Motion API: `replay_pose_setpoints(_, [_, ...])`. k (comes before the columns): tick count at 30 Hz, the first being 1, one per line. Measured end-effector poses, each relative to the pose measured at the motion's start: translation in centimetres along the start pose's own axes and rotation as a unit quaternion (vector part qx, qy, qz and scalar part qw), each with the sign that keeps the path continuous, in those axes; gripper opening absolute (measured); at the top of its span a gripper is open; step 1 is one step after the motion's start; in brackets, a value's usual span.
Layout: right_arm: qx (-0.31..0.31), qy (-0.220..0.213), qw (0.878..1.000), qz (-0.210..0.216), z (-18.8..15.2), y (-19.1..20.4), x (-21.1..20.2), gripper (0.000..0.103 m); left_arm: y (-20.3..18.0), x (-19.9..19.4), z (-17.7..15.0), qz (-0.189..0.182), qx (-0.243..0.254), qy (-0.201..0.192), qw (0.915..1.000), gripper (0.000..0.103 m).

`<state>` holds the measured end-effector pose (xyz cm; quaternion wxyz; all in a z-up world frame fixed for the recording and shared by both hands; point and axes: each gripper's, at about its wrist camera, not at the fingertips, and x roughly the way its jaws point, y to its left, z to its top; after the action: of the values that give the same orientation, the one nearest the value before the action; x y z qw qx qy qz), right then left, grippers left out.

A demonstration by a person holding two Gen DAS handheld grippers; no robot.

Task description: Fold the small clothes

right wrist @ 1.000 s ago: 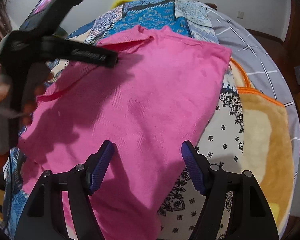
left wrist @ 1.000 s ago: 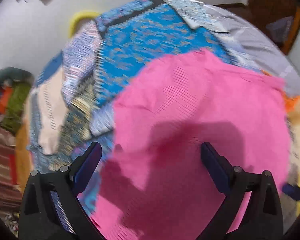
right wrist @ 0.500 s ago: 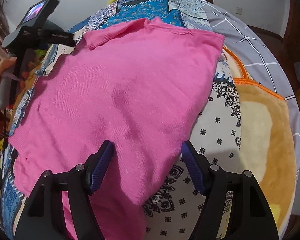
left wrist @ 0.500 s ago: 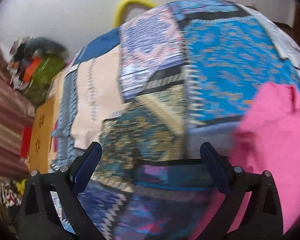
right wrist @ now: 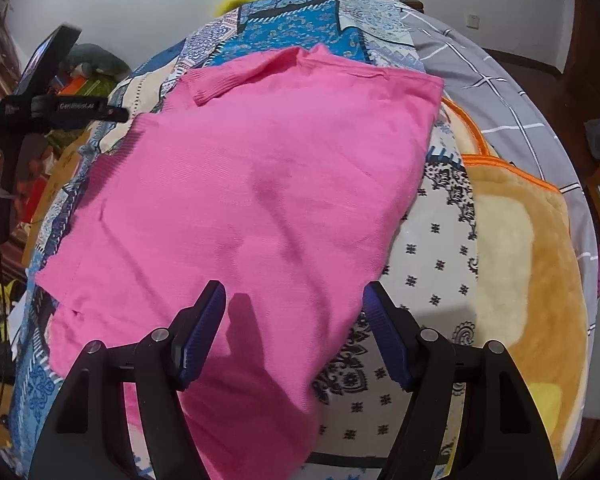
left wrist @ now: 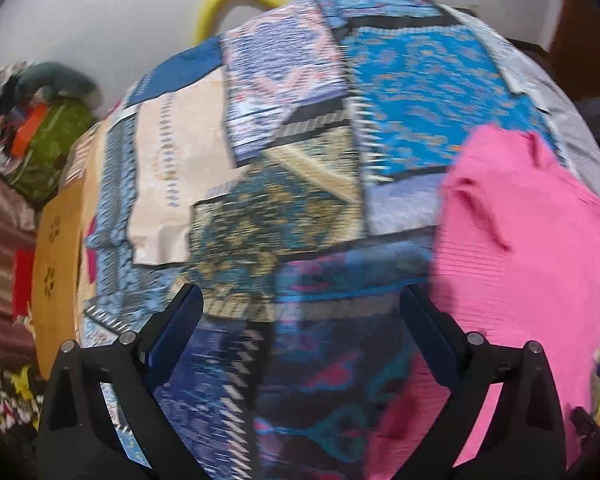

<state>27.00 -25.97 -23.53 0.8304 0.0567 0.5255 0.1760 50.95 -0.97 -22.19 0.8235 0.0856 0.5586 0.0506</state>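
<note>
Patchwork bedspread [left wrist: 300, 168] under a spread pink garment [right wrist: 260, 184].
Right hand-held gripper [right wrist: 296, 332] gaped wide, empty, above the garment's near edge; left hand-held gripper [left wrist: 300, 336] stood spread at nine o'clock, holding nothing; orange blanket [right wrist: 532, 248] at three o'clock.

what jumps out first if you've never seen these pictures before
The bright pink garment dominates, spread flat over a blue patchwork bedspread, with one sleeve folded across its far edge. The right gripper hangs open over its near edge, holding nothing, and the left gripper is open too, aimed at the bedspread with the garment off to its right. Right of the garment lies a fluffy tan blanket with orange trim.
</note>
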Motion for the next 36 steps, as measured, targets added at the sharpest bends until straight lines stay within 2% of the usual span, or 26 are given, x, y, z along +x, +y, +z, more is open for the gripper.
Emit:
replay_pose_setpoints(4, [-0.013, 0.003, 1.000, 0.000, 0.2, 0.5, 0.5, 0.068, -3.5, -0.3, 0.8, -0.044, 0.022, -0.007, 0.9988, 0.100])
replay_pose_setpoints(9, [-0.018, 0.007, 1.000, 0.007, 0.2, 0.3, 1.4, 0.068, -8.0, 1.7, 2.3, -0.058, 0.058, 0.004, 0.9966, 0.100])
replay_pose_setpoints(11, [-0.016, 0.008, 1.000, 0.011, 0.2, 0.2, 1.8, 0.068, -9.2, 2.9, 2.8, -0.047, 0.073, 0.007, 0.9962, 0.100])
replay_pose_setpoints(13, [-0.017, 0.003, 1.000, 0.016, 0.2, 0.1, 2.0, 0.068, -10.3, 4.0, 3.8, -0.018, 0.083, 0.005, 0.9964, 0.100])
replay_pose_setpoints(14, [-0.019, 0.001, 1.000, 0.017, 0.2, 0.0, 2.0, 0.068, -10.4, 4.2, 4.5, -0.018, 0.080, -0.001, 0.9966, 0.100])
replay_pose_setpoints(16, [-0.020, -0.003, 1.000, 0.020, 0.2, -0.1, 2.1, 0.068, -10.1, 4.1, 6.0, -0.011, 0.065, -0.016, 0.9977, 0.100])
replay_pose_setpoints(20, [-0.022, -0.005, 0.999, 0.024, 0.2, -0.2, 2.2, 0.068, -8.1, 3.9, 8.6, 0.050, 0.015, -0.044, 0.9977, 0.100])
replay_pose_setpoints(22, [-0.024, -0.005, 0.999, 0.024, 0.2, -0.2, 2.1, 0.068, -6.5, 3.8, 9.1, 0.062, -0.004, -0.048, 0.9969, 0.100])
replay_pose_setpoints(26, [-0.022, -0.003, 1.000, 0.018, 0.2, -0.1, 1.8, 0.068, -3.2, 3.2, 8.1, 0.014, -0.037, -0.038, 0.9985, 0.100])
replay_pose_setpoints(30, [-0.016, -0.006, 1.000, 0.008, 0.3, 0.2, 0.9, 0.068, -0.7, 1.1, 5.4, -0.025, -0.045, -0.041, 0.9978, 0.100])
replay_pose_setpoints(33, [-0.016, -0.017, 1.000, 0.001, 0.4, 0.9, -0.9, 0.068, 1.1, -1.1, 3.2, -0.057, -0.056, -0.050, 0.9955, 0.100])
replay_pose_setpoints(36, [-0.022, -0.035, 0.999, -0.013, 0.4, 1.7, -3.2, 0.068, 3.1, -3.7, 0.7, -0.100, -0.082, -0.064, 0.9895, 0.100])
